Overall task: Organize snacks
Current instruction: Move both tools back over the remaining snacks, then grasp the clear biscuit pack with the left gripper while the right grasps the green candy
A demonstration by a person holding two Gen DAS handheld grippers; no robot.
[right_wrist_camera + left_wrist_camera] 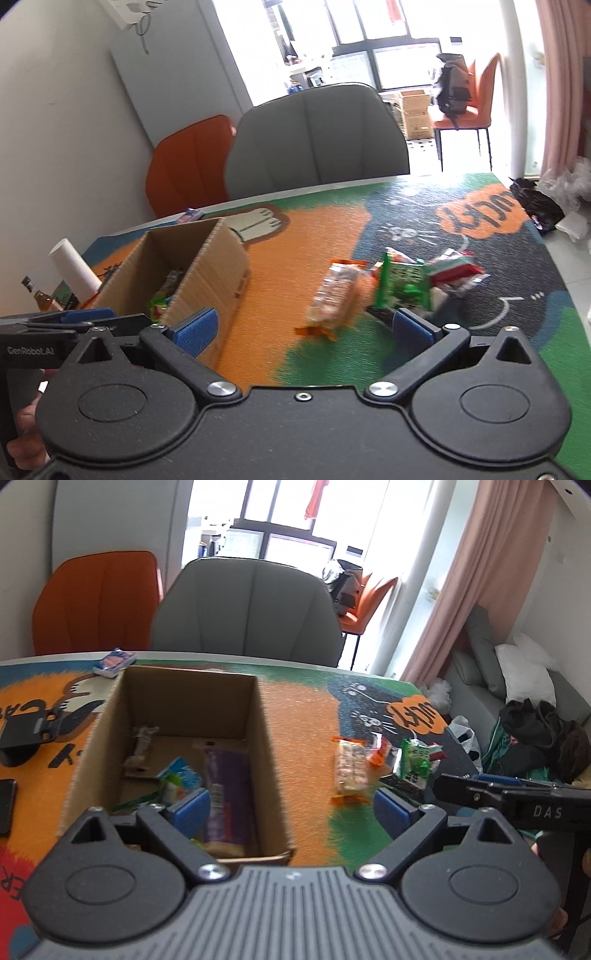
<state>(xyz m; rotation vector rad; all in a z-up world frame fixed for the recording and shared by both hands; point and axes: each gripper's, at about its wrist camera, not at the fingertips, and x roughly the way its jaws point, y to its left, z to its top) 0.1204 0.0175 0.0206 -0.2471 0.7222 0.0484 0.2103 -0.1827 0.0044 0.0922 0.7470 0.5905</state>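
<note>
An open cardboard box (255,716) (225,269) stands on the colourful mat and holds several snack packs, among them a purple one (225,794). To its right lies a loose heap: a clear cracker pack (349,768) (332,295), a green pack (415,762) (404,286) and a red-and-white pack (456,271). My left gripper (291,808) hangs open over the box's near right corner, nothing between its blue pads. My right gripper (304,326) is open and empty too, just short of the cracker pack.
A small blue-and-orange pack (114,661) lies at the mat's far edge behind the box. A white roll (75,269) and a bottle (40,297) stand left of the box. Grey (247,609) and orange (98,602) chairs stand beyond the table. A black phone (7,805) lies at left.
</note>
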